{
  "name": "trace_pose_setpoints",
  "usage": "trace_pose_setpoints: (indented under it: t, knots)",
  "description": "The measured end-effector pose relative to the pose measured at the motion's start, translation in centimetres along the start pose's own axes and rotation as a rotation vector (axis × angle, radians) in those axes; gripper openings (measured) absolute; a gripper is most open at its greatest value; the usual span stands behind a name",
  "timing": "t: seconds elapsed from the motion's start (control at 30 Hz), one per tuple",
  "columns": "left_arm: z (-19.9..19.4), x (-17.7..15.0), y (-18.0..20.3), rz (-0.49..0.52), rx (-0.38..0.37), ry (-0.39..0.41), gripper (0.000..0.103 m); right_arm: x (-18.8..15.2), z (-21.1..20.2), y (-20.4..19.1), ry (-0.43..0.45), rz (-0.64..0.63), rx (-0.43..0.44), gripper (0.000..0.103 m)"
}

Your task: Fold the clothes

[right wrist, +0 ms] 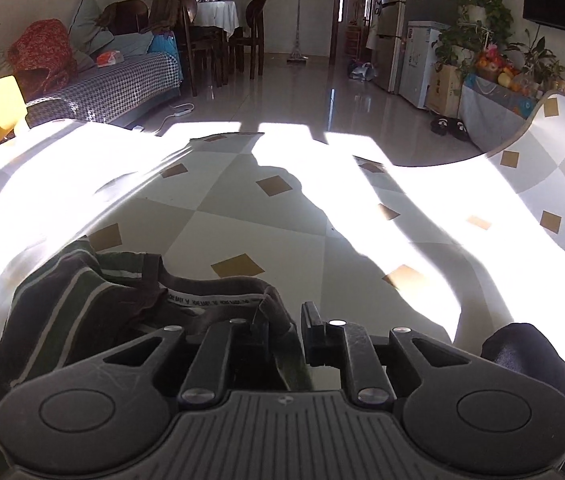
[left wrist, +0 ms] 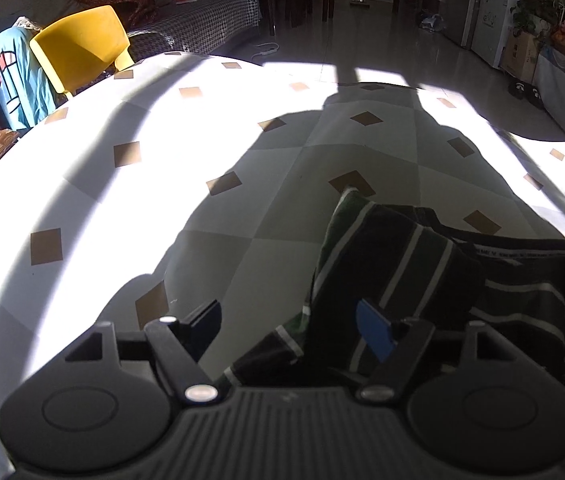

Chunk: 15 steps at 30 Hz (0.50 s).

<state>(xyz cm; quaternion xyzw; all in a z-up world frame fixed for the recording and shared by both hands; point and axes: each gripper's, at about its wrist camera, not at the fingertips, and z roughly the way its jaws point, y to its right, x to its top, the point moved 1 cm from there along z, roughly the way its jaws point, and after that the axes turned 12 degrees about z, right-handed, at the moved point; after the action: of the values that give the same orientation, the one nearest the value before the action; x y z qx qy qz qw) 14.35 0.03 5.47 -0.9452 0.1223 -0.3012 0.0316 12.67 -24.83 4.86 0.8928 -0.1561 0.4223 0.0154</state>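
A dark green garment with white stripes lies bunched on the table at the lower right of the left wrist view. My left gripper stands open. A fold of the garment rises between its fingers and drapes by the blue right pad, while the left pad is clear of the cloth. In the right wrist view the same garment spreads to the lower left, its labelled neckband running towards my right gripper. That gripper is shut on the garment's edge, with cloth pinched between its narrow jaws.
The table wears a grey-and-white checked cloth with brown squares, split into sunlight and shadow. A yellow chair stands at the far left edge, with a sofa behind it. The cloth's right edge curls upward. A dark sleeve sits at the right.
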Motion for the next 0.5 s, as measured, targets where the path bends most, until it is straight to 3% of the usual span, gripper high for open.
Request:
trace_pose_setpoints:
  t: [0.2, 0.5]
  knots:
    - [1.0, -0.8, 0.7, 0.014, -0.012, -0.043, 0.076, 0.2, -0.7, 0.4, 0.001, 0.017, 0.025, 0.032]
    - [2.6, -2.2, 2.3, 0.077, -0.006, -0.100, 0.080, 0.5, -2.3, 0.2, 0.019, 0.034, 0.085, 0.039]
